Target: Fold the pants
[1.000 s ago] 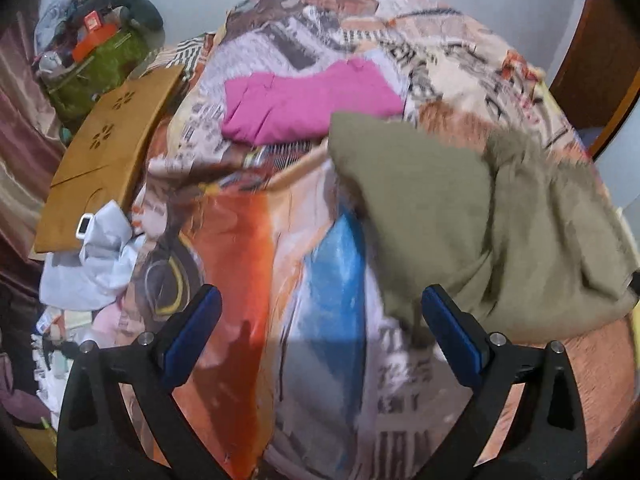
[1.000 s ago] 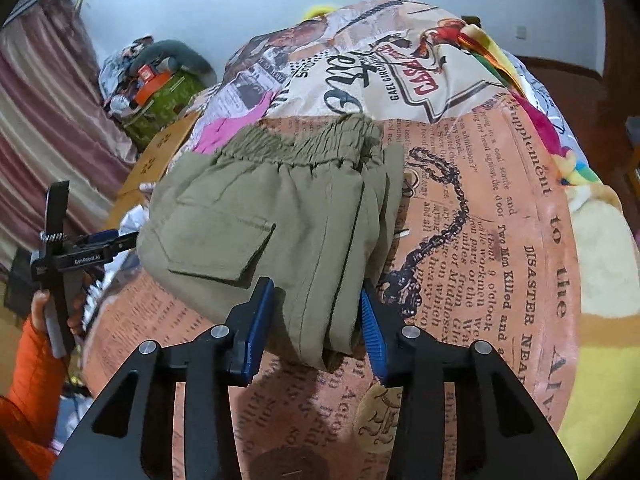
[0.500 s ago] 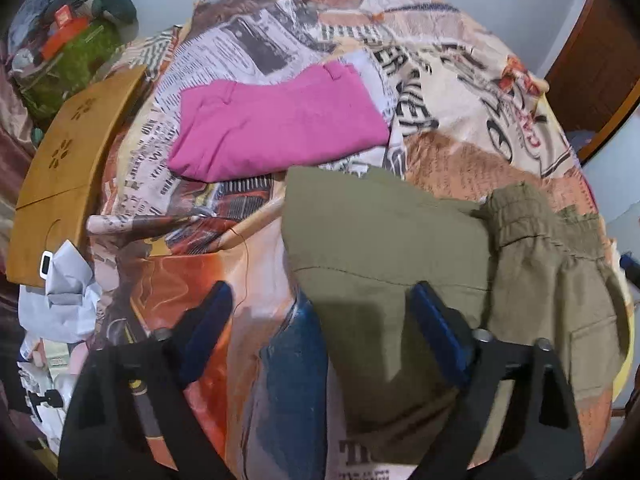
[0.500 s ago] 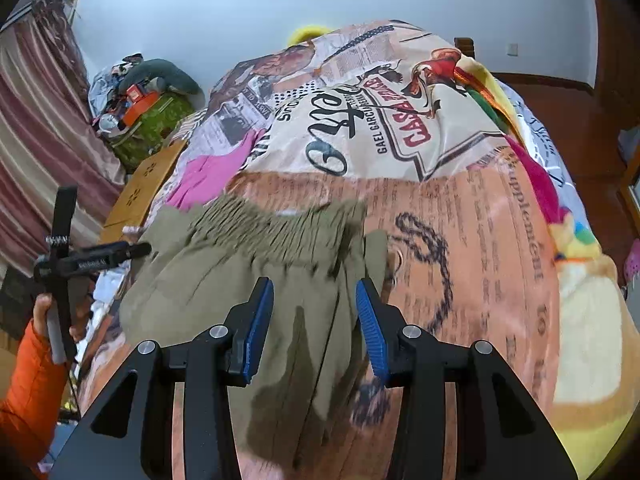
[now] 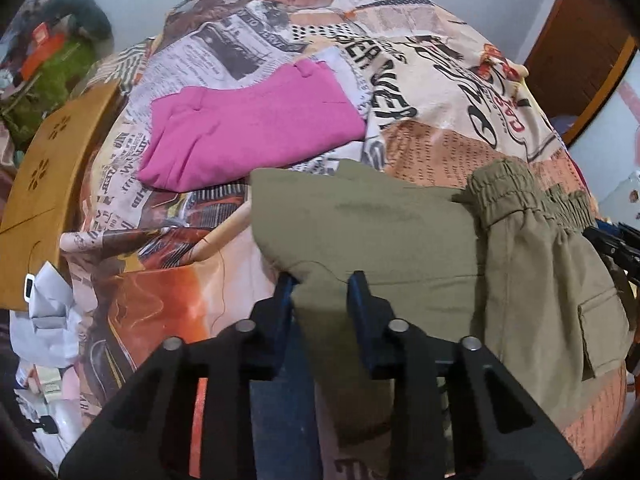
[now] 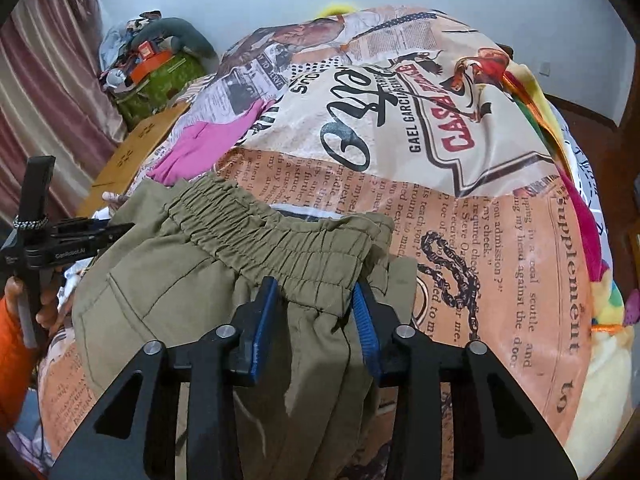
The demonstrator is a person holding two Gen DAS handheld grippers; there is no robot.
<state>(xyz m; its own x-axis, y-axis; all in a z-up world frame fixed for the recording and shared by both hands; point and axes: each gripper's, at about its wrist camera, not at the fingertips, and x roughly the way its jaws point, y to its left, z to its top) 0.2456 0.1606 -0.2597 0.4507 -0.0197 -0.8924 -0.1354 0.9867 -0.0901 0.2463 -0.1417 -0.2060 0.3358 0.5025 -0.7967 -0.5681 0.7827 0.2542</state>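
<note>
Left gripper (image 5: 322, 286): angled steeply downward, jaws closing, blue pads pinching a fold of olive fabric between them. Right gripper (image 6: 316, 298): also tilted downward, jaws closing, blue-ribbed pads on either side of a gathered elastic band, cloth bunched between and touching both. In the right wrist view, left hand (image 6: 30, 300) wrapped around the left tool's black handle at the far left edge, orange sleeve (image 6: 12, 360) below it.
</note>
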